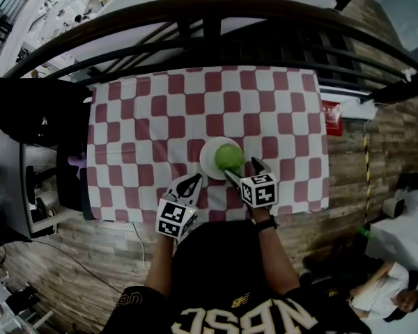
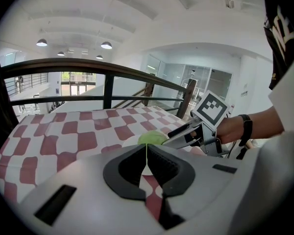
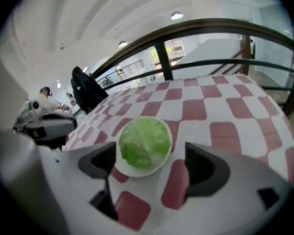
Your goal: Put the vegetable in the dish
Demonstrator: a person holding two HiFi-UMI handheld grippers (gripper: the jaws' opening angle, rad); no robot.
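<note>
While we are reading the head view, the vegetable (image 1: 230, 156) (a round green head) is sitting in the white dish (image 1: 207, 160) on the checked tablecloth (image 1: 146, 117), so we are judging the placement as done. The right gripper (image 1: 241, 169) is hovering at the dish's near side with its jaws spread about the rim. The left gripper (image 1: 193, 181) is resting just beside the dish on the other side. The risk is lying in the retreat: a jaw lifting at a slant is liable to catch the rim and tip the dish.

In the left gripper view, the jaws are meeting tip to tip with nothing between them. The dish is lying just ahead, so any forward drift is likely to be pushing it across the cloth.

In the right gripper view, the jaws are standing wide. The vegetable and the dish are showing between the pads, and the pads are touching neither. The head is round and is covering most of the shallow dish — a light knock from either pad is likely to be rolling it out onto the cloth. We are therefore advising a straight pull back along the jaw line.
</note>
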